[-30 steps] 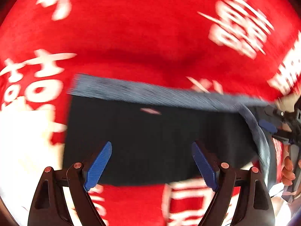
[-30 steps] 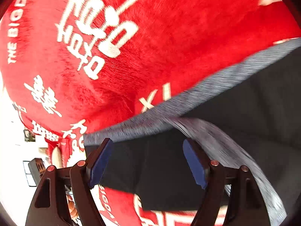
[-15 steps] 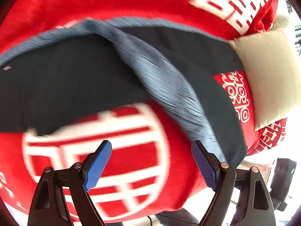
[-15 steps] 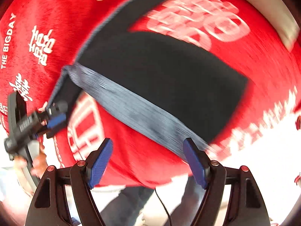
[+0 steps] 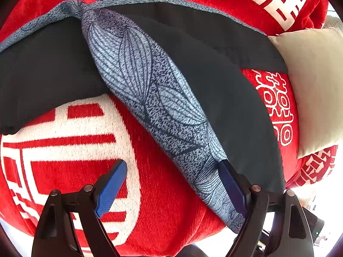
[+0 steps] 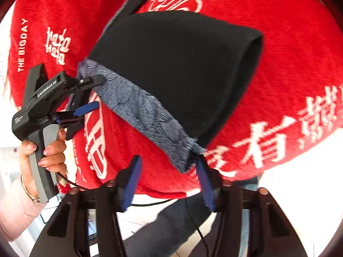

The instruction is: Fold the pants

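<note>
Dark pants [image 5: 214, 68] with a grey-blue leaf-patterned band [image 5: 154, 98] lie on a red blanket [image 5: 171, 192]. In the left wrist view my left gripper [image 5: 173, 186] is open; the band's near end lies against its right finger. In the right wrist view the pants [image 6: 182, 68] lie folded, the band [image 6: 141, 109] along their near edge. My right gripper [image 6: 169, 182] is open, with the band's corner at its right fingertip. The left gripper [image 6: 90, 94] shows there at the band's other end, open.
A beige cushion [image 5: 310, 90] lies at the right edge of the blanket. The blanket's near edge [image 6: 163, 192] hangs over, with a black cable [image 6: 193, 220] and floor below. A person's hand [image 6: 42, 150] holds the left gripper's handle.
Both grippers have swung from over the pants' middle to the patterned band's two ends near the blanket's edge. The views were blurred before and are sharp now. Both stayed open.
</note>
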`<state>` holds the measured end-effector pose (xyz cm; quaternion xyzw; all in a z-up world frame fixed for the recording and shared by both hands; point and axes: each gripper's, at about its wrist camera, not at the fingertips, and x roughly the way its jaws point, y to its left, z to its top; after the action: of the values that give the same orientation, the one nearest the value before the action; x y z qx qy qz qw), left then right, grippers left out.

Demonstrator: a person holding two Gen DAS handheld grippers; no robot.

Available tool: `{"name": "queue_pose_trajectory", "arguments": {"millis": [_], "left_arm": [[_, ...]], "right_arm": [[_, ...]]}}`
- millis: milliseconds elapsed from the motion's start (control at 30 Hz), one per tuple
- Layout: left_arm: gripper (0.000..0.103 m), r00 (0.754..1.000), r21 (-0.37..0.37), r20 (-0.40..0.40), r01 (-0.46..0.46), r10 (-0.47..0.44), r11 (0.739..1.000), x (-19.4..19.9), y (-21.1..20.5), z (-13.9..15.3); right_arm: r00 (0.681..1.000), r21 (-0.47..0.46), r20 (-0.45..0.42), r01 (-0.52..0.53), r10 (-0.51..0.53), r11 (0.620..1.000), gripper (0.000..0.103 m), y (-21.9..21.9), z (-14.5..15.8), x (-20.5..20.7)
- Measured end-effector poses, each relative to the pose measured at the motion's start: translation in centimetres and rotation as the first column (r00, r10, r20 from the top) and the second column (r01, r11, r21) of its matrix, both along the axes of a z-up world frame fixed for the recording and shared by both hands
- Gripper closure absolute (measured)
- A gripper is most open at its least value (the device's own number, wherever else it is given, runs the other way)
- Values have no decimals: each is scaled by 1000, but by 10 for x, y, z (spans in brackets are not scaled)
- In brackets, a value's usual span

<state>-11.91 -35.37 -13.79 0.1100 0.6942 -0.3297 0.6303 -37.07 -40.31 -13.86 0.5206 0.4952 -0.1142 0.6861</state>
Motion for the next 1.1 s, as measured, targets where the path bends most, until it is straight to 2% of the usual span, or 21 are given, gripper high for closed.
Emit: {"name": "queue_pose_trajectory", "arguments": {"millis": [33, 67, 100, 133, 167, 200, 233, 267, 433, 533, 700, 867, 1100], "left_arm": [[16, 1000, -1, -1, 2, -2, 1000, 0, -1, -1], [16, 1000, -4, -2, 6, -6, 1000, -1, -2, -1], [16, 1000, -9, -3, 8, -8, 1000, 1, 0, 0], [24, 1000, -27, -11, 14, -14, 1000, 1, 0, 1], [32, 1000, -37, -17, 20, -21, 999, 2, 0, 3], [51, 999, -49, -26, 38, -39, 998, 2, -2, 3], [79, 998, -64, -41, 47, -50, 997, 2, -6, 2], [90, 993, -103, -98, 51, -61, 993, 4, -8, 2], [92, 990, -181, -124, 40, -64, 983, 11, -17, 18], [92, 992, -231, -114, 33, -61, 972, 19, -22, 43], [92, 992, -284, -123, -20, -15, 959, 44, -46, 70], [92, 994, -292, -102, -67, 38, 954, 75, -82, 80], [92, 994, -290, -42, -113, 105, 950, 123, -142, 76]], "right_arm": [[1000, 1, 6, 2, -2, 1000, 59, 1, -3, 3], [1000, 5, -1, 4, -4, 1000, 71, 2, -5, 6], [1000, 16, -25, 6, -6, 1000, 95, 3, -10, 9], [999, 25, -40, 11, -10, 1000, 99, 3, -12, 11], [998, 36, -51, 30, -28, 999, 99, 1, -11, 12], [998, 53, -33, 56, -55, 997, 100, -2, -5, 11], [998, 62, -18, 68, -67, 996, 100, -3, 0, 9], [997, 71, 10, 80, -81, 994, 100, -6, 11, 11], [995, 45, 78, 66, -69, 997, 100, -19, 53, 24], [989, 2, 133, 59, -58, 998, 100, -36, 85, 36], [978, -13, 201, 57, -54, 998, 100, -76, 113, 58], [969, -17, 244, 31, -26, 999, 100, -137, 129, 91], [973, -119, 224, -31, 57, 992, 100, -251, 140, 172]]}}
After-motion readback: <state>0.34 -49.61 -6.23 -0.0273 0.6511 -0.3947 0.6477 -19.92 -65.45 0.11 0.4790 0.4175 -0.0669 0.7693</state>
